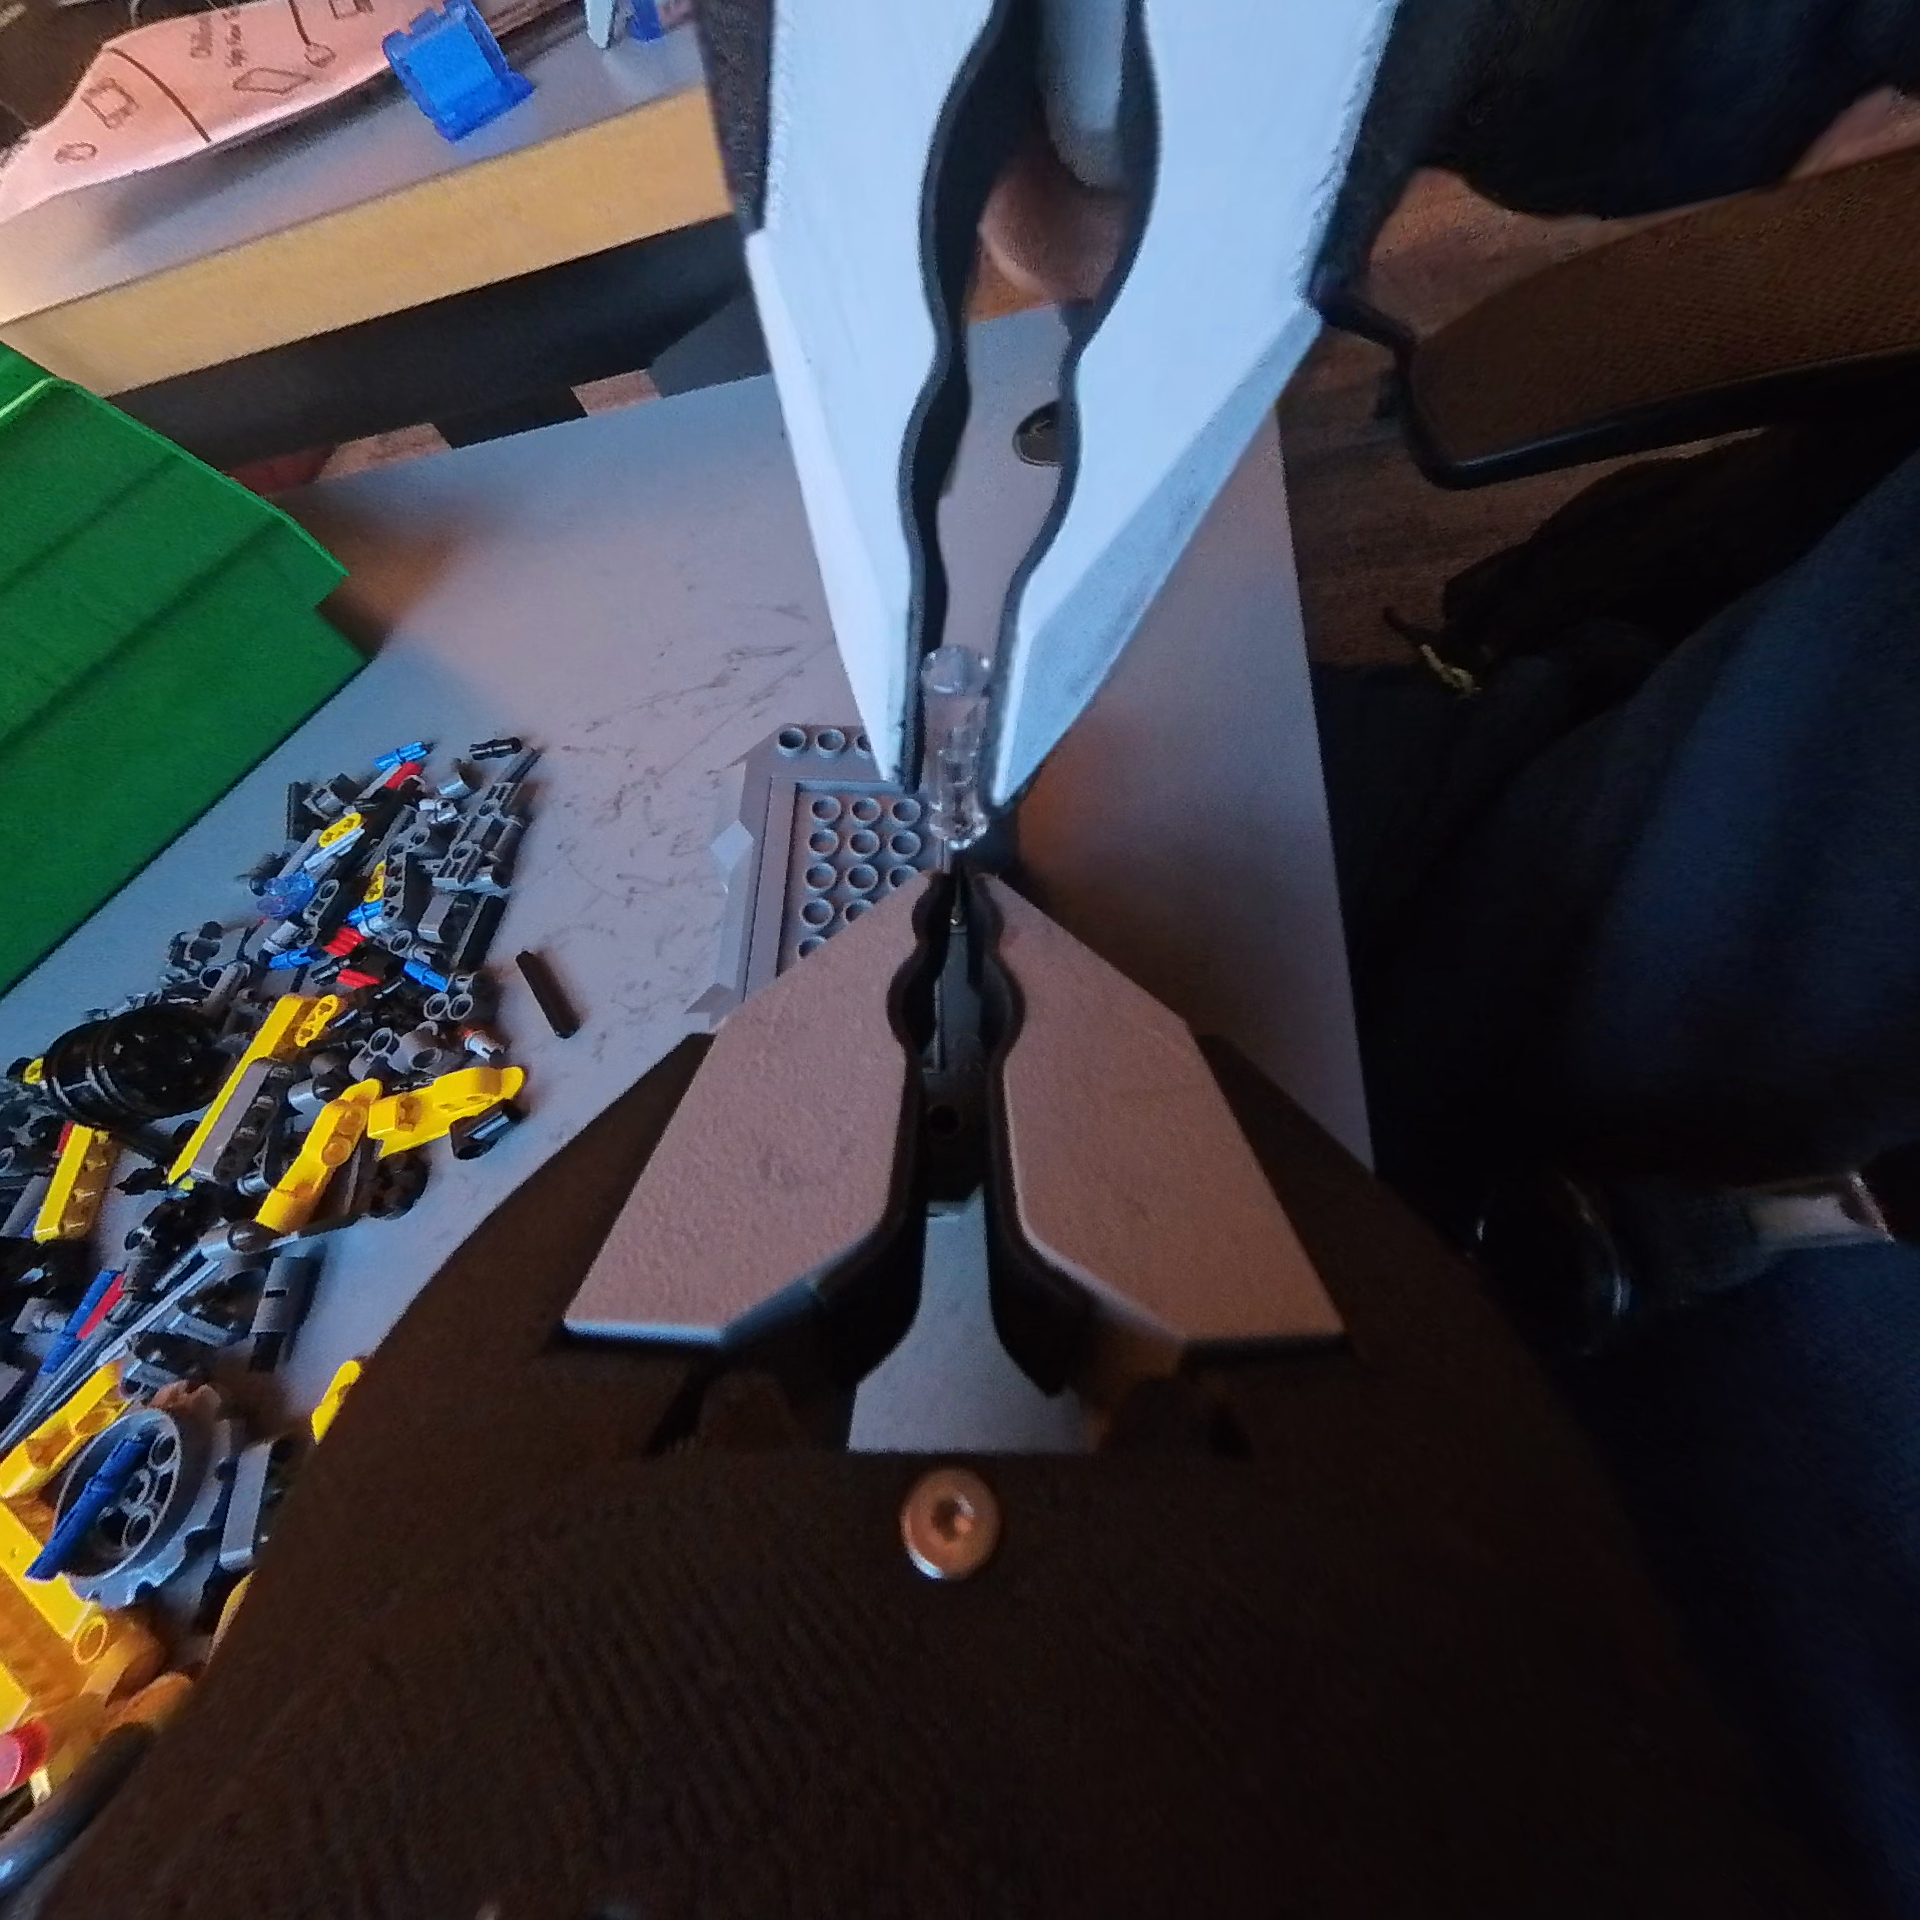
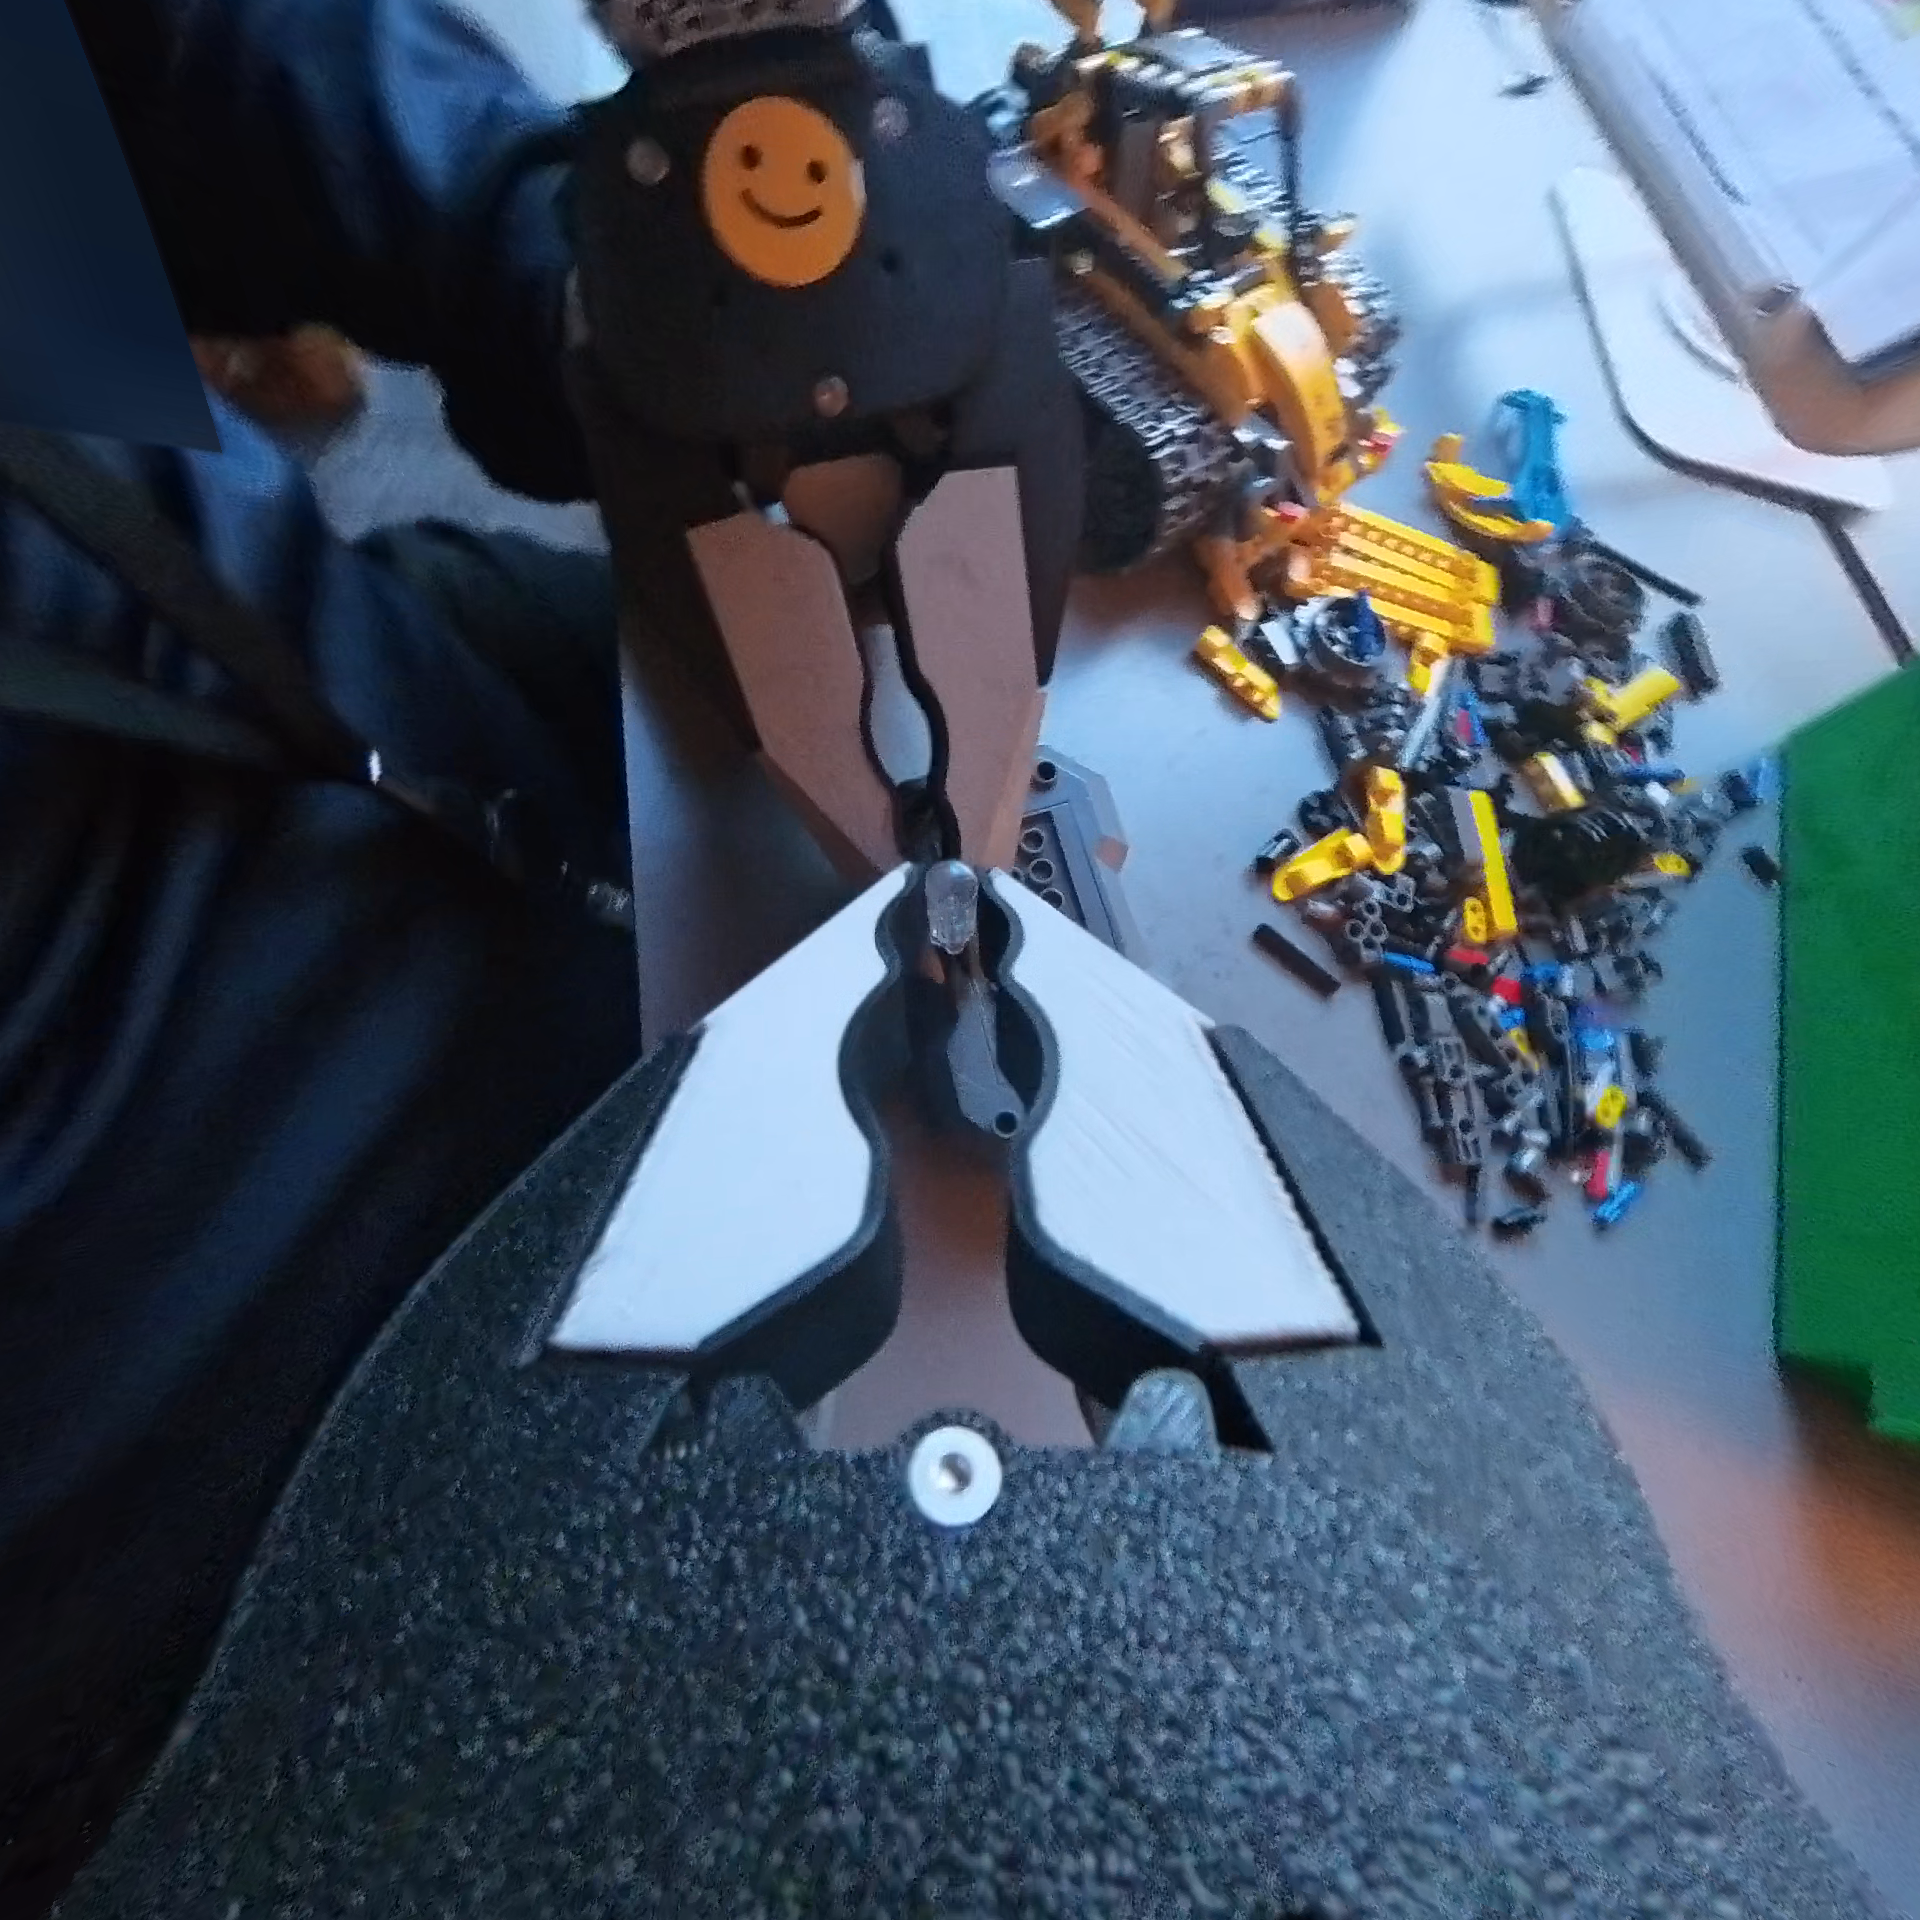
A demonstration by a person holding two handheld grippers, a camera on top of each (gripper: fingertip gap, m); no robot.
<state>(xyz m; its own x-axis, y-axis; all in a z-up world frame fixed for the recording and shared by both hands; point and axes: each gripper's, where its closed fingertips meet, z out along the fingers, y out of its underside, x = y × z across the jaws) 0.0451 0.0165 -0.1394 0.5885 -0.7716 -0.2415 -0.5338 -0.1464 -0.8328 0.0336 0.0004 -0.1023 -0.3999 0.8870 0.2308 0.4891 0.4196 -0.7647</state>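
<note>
right tool [image 2: 948, 914] pinching clear peg [image 2: 951, 902] | left tool [image 1: 951, 883] pressed together | green bin [image 1: 135, 644] contents hidden

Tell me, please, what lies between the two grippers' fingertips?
A clear plastic peg, pinched by the right gripper and pointing at the shut left gripper. Both wrist views show it.

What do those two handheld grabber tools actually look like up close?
The left gripper has flat brownish fingers with wavy black inner edges, on a smooth black ribbed plastic body with one metal screw; its housing carries an orange smiley disc. The right gripper has white fingers with the same wavy black lining, on a rough, speckled black body. No cables show.
</note>
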